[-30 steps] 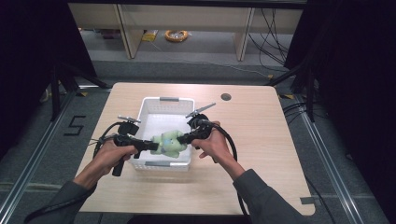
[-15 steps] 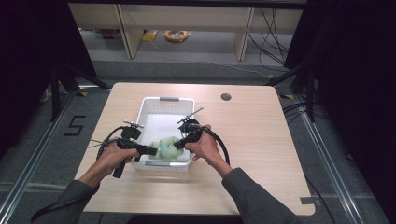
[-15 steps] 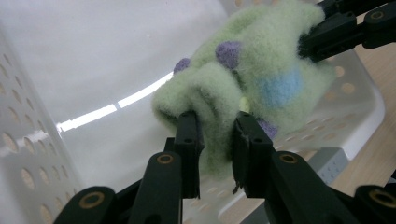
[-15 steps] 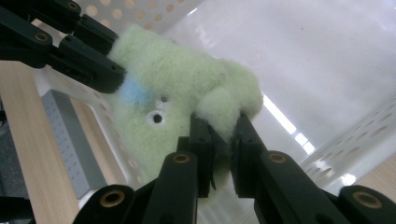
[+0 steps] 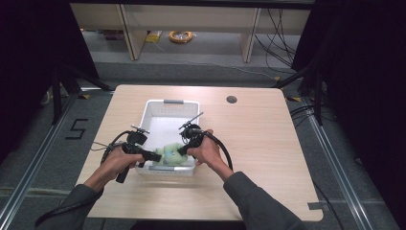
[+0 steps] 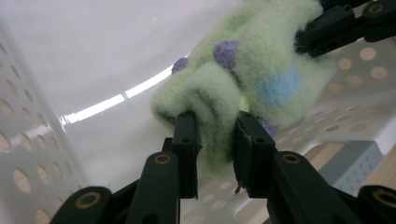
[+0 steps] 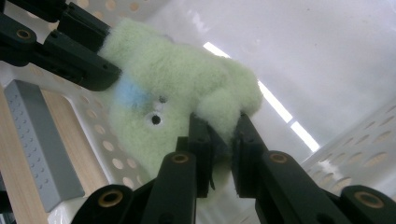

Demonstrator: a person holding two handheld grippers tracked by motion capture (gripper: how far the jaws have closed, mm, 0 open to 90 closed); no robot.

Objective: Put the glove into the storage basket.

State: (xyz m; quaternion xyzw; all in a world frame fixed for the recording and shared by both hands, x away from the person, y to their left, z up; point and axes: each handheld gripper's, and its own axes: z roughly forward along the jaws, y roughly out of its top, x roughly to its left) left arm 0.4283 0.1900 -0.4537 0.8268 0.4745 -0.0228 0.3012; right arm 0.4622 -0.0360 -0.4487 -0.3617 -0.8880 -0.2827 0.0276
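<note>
A white perforated basket [image 5: 152,111] sits on the light wooden surface [image 5: 268,153], a little toward nine o'clock from its centre, with its long axis running from six to twelve o'clock. At the basket's six o'clock end, just inside the near wall, is a pale green plush toy [image 5: 168,154] held between two grippers.

The left gripper [image 5: 152,155] comes in from nine o'clock over the basket's side wall. In the left gripper view its jaws are pinching a soft fold of the plush toy [image 6: 243,74], fleece bulging between and around the two black pads; purple bumps and a light blue patch show on the toy's body. The right gripper [image 5: 184,147] reaches in from three o'clock. In the right gripper view its jaws are likewise clamped on a rounded lobe of the plush toy [image 7: 177,88], perhaps a limb or ear, though the blur makes that hard to settle. A small dark eye-like hole marks the fleece near the blue patch.

The toy appears to hang between the two grips, close against the basket's holed wall [image 7: 107,154]. A grey handle [image 7: 37,140] on the basket's rim shows at eight o'clock in the right gripper view, with the wooden surface beyond it.

A small dark round hole [image 5: 231,99] lies in the surface toward one o'clock from the basket.
</note>
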